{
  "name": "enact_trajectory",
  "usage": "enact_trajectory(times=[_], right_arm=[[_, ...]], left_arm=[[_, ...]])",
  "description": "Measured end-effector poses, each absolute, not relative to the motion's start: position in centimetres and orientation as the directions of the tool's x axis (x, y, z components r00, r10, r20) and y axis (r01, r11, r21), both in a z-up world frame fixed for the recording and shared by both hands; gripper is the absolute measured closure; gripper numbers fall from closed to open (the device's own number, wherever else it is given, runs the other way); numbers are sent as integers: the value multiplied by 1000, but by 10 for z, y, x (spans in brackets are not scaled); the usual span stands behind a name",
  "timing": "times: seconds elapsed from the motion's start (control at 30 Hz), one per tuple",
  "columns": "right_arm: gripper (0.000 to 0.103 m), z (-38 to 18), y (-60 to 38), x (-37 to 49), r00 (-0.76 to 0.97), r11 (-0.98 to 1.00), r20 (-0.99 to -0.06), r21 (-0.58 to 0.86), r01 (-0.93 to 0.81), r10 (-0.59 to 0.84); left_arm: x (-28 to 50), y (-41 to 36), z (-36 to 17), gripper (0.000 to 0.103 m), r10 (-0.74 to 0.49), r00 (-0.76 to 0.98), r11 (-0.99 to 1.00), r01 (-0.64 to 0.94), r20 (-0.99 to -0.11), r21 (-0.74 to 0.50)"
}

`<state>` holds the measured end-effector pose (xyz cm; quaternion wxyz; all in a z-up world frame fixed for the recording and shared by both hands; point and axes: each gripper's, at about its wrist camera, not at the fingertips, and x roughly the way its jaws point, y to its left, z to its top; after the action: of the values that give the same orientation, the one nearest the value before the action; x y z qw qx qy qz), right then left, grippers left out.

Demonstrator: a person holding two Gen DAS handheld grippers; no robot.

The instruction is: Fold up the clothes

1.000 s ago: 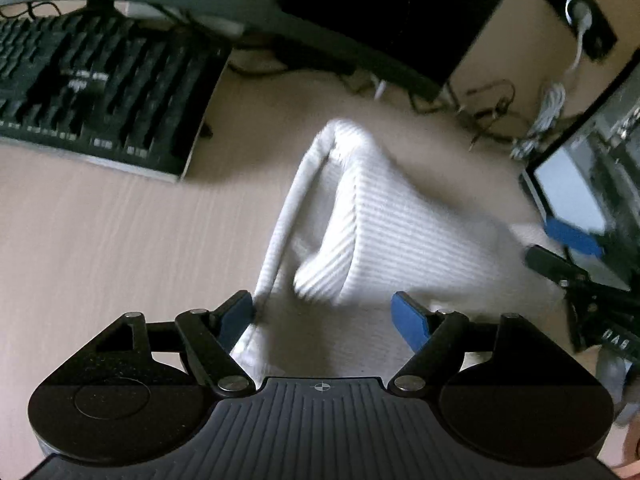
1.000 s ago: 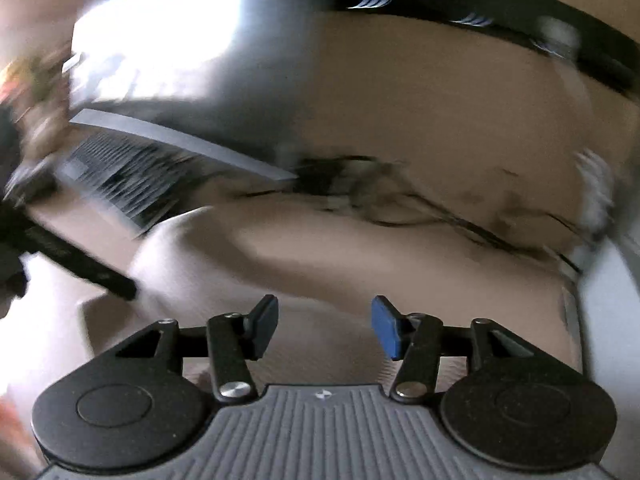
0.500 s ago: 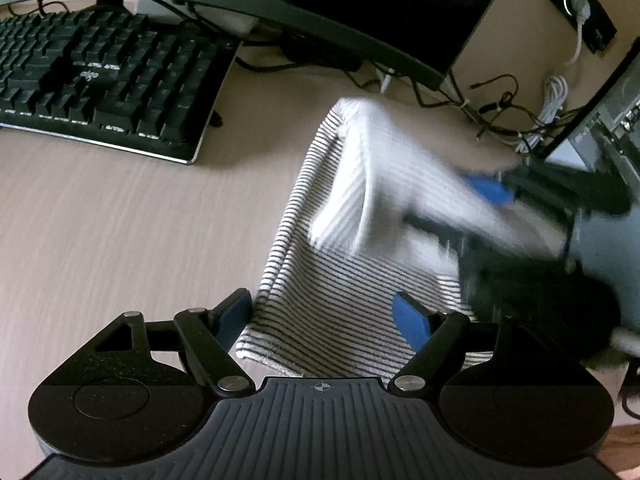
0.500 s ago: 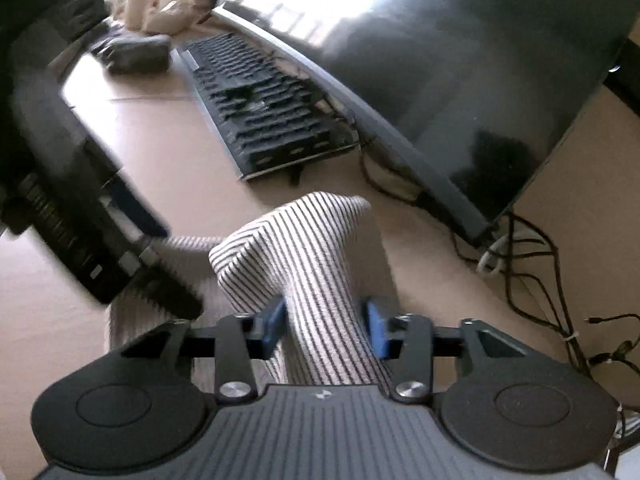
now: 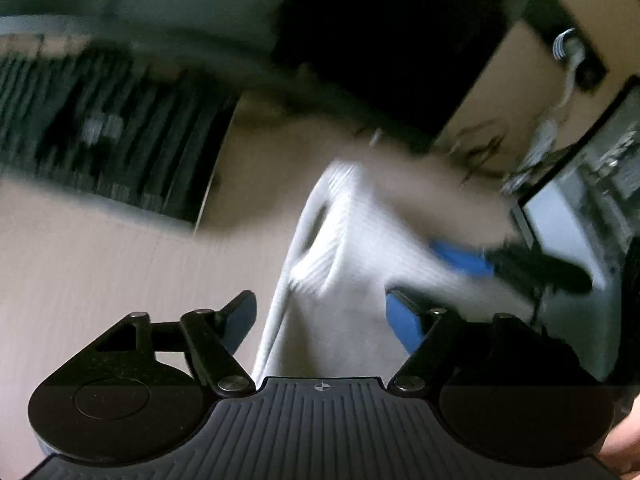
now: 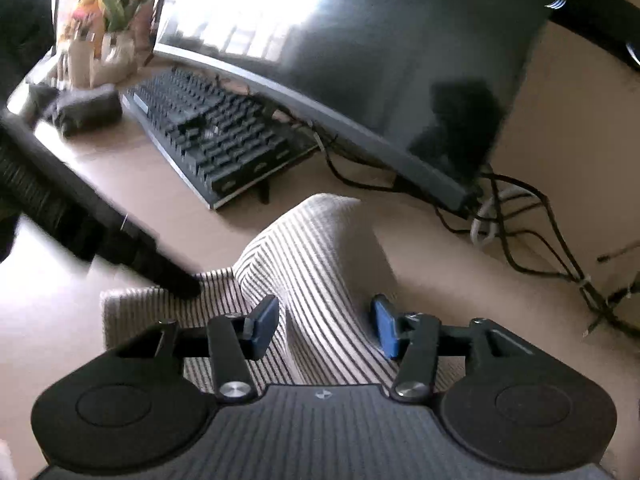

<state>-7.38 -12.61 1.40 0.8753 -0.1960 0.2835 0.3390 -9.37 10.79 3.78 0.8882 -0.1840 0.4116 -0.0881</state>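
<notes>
A white, dark-striped garment (image 6: pixel 320 248) lies on the light desk (image 6: pixel 120 184), bunched into a raised hump. The hump stands between the blue pads of my right gripper (image 6: pixel 324 330), whose jaws are opening and no longer press it. In the blurred left wrist view the garment (image 5: pixel 352 240) runs forward from between the fingers of my left gripper (image 5: pixel 322 318). Those jaws are closing but stand wide, clear of the cloth. A blue pad (image 5: pixel 460 260) of the right gripper shows at the garment's right side. The left gripper's dark finger (image 6: pixel 160 268) reaches the cloth's left edge.
A black keyboard (image 6: pixel 212 136) sits beyond the garment under a curved monitor (image 6: pixel 360 60). Loose cables (image 6: pixel 520 220) trail at the back right. Potted plants (image 6: pixel 108 40) and a dark case (image 6: pixel 88 108) stand far left. Another screen (image 5: pixel 560 232) is at the right.
Half a second ago the right gripper pinched the raised fold; its pads now stand apart from it. The left gripper has lifted a little and its view has blurred.
</notes>
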Motion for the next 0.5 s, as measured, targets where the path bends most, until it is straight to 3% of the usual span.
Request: enact_trajectory(times=[0.1, 0.2, 0.37, 0.47, 0.5], right_arm=[[52, 38, -162, -76, 667, 768, -594, -125, -629, 450], [52, 56, -207, -70, 743, 879, -569, -72, -471, 351], [52, 52, -288, -46, 750, 981, -633, 146, -125, 190], [52, 33, -308, -38, 713, 965, -672, 260, -26, 201], [46, 26, -313, -35, 700, 956, -683, 294, 1, 210]], left_arm=[[-72, 97, 60, 29, -314, 687, 926, 72, -655, -370], [-41, 83, 58, 29, -321, 675, 933, 105, -665, -344], [3, 66, 34, 27, -289, 622, 945, 65, -728, -319], [15, 60, 23, 28, -271, 599, 952, 49, -754, -303], [18, 59, 20, 28, -265, 594, 954, 47, -759, -296]])
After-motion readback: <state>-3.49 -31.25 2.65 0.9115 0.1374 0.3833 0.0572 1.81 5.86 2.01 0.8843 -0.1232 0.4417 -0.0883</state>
